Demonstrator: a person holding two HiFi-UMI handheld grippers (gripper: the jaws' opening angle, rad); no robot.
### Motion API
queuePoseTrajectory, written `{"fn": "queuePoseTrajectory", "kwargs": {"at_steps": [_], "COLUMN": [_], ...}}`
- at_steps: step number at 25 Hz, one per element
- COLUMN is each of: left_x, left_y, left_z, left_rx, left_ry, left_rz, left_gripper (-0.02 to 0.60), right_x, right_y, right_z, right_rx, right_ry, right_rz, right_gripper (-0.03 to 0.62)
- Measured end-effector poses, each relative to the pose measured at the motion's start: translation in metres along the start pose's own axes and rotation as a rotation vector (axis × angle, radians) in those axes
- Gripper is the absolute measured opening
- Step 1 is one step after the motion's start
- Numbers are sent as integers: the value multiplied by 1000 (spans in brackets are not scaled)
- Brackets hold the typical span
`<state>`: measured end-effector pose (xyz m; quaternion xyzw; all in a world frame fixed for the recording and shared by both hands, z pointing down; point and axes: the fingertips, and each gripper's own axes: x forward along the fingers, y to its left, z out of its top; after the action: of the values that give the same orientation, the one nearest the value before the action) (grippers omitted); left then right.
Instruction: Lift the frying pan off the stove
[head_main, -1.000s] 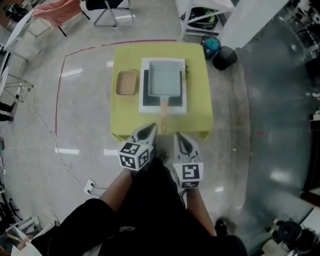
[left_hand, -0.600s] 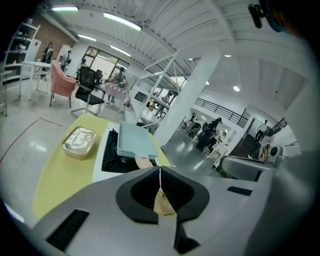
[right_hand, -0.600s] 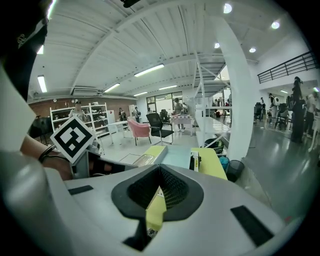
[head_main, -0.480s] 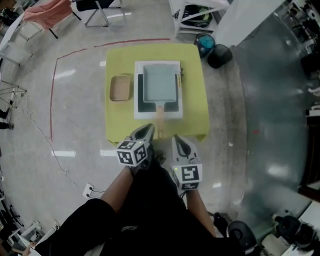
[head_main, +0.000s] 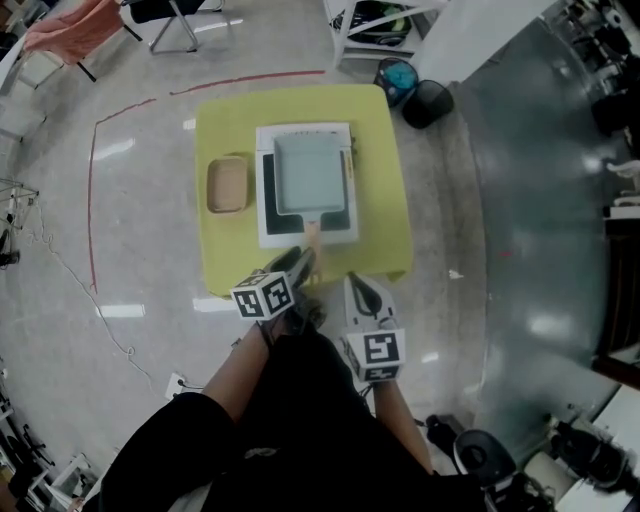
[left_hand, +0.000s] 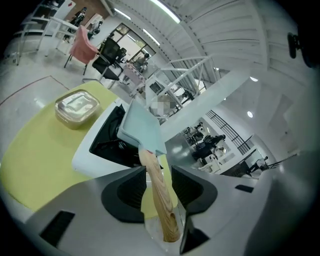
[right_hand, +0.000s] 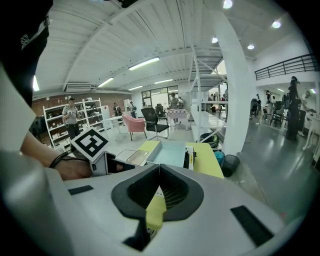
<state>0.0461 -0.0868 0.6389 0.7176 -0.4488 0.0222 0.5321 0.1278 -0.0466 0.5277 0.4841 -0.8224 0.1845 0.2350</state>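
Observation:
A light blue rectangular frying pan (head_main: 308, 178) sits on a white stove (head_main: 268, 228) on the yellow table (head_main: 225, 262). Its wooden handle (head_main: 311, 235) points toward me. My left gripper (head_main: 298, 262) is at the handle's end. In the left gripper view the handle (left_hand: 158, 192) runs between the jaws of that gripper (left_hand: 159, 175), which are opening, with a gap beside the right pad. The pan (left_hand: 140, 125) rests over the black burner. My right gripper (head_main: 362, 288) hangs just off the table's near edge, shut and empty (right_hand: 159, 172).
A tan lidded container (head_main: 227, 186) lies left of the stove. A black bin (head_main: 428, 103) and a blue object (head_main: 395, 75) stand off the table's far right corner. A red tape line (head_main: 92, 190) marks the floor on the left.
The left gripper has come closer to the pan's handle, which now lies between its jaws. The table has shifted up and left in the head view. The right gripper has kept its place.

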Motion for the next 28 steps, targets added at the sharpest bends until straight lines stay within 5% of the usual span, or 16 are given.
{"fn": "queuePoseTrajectory", "kwargs": {"at_steps": [7, 28], "left_x": [28, 67], "left_y": [7, 17], "left_z": [11, 13], "left_rx": [-112, -227], "left_ry": [1, 59], "left_rz": [-26, -48], "left_gripper": [256, 259], "right_x": [13, 36], "right_y": [-9, -30], "right_z": [2, 9], "right_rx": [10, -2], "right_ry": [25, 47], "right_rz": [-13, -58], "right_gripper": [15, 17]}}
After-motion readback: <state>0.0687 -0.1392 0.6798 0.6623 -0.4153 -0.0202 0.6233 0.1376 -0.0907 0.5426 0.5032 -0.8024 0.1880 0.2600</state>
